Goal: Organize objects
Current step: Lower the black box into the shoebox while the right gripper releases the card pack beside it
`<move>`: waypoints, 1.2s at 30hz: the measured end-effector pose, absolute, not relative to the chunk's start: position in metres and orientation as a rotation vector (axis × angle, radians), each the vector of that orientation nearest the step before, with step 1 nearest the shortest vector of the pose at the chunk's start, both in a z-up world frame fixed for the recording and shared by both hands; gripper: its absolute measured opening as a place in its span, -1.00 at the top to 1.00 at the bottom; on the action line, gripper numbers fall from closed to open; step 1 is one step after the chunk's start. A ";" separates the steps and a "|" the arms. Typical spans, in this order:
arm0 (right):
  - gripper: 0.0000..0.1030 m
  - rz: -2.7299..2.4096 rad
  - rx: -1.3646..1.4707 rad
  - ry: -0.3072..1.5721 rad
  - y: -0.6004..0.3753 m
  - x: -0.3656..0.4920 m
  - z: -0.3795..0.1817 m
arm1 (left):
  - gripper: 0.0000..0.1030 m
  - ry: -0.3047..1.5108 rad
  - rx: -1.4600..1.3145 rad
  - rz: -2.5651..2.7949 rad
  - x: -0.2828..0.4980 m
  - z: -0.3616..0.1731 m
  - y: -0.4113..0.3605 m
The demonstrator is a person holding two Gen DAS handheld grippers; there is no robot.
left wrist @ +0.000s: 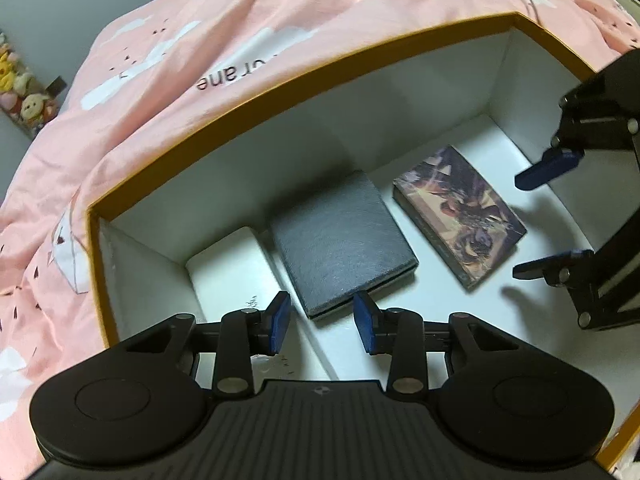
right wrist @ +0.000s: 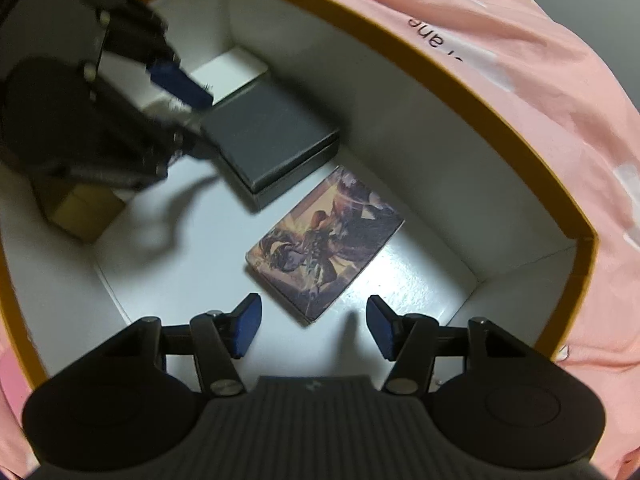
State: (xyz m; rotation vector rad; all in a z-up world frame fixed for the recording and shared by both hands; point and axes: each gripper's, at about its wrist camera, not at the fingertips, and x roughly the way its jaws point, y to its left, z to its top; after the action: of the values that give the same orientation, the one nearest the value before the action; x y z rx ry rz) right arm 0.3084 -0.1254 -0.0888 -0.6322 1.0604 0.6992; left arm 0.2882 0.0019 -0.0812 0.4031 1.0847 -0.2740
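Box (left wrist: 224, 152): orange rim, white inside, on a pink quilt (left wrist: 168, 52).
Contents: white box (left wrist: 228, 268), grey case (left wrist: 344, 240) and card pack (left wrist: 460, 212) in a row along the far wall.
Left gripper (left wrist: 322, 322): fingers released, empty, above the grey case.
Right gripper (right wrist: 312, 326): fingers released, empty, near the card pack.

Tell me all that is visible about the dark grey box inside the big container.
The dark grey box is flat and rectangular, with a finely textured, leather-like lid over a paler base edge. It lies closed and flat on the white floor of the orange-rimmed container, near the back wall, between a white box and a picture-printed box. It lies very close to the white box; contact is unclear. The open left gripper is at its near edge, without gripping it.
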 end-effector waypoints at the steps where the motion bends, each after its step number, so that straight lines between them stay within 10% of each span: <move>1: -0.13 0.700 -0.650 1.056 -0.123 0.307 -0.090 | 0.14 1.083 0.399 -0.268 0.290 -0.081 0.004; 24: 0.65 0.837 -0.782 0.874 -0.082 0.299 -0.087 | 0.12 1.105 0.313 -0.257 0.294 -0.076 0.012; 28: 0.39 0.849 -0.785 0.874 -0.087 0.296 -0.079 | 0.12 1.101 0.307 -0.262 0.293 -0.076 0.013; 30: -0.19 0.829 -0.780 0.887 -0.095 0.297 -0.075 | 0.12 1.102 0.297 -0.266 0.294 -0.076 0.015; 36: -0.25 0.749 -0.749 1.004 -0.113 0.317 -0.082 | 0.12 1.102 0.292 -0.269 0.295 -0.076 0.016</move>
State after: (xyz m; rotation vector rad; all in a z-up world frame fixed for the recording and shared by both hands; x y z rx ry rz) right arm 0.3171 -0.1125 -0.0822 -0.7489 1.0044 0.7488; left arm 0.2953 0.0165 -0.0761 0.2919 1.1025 -0.2690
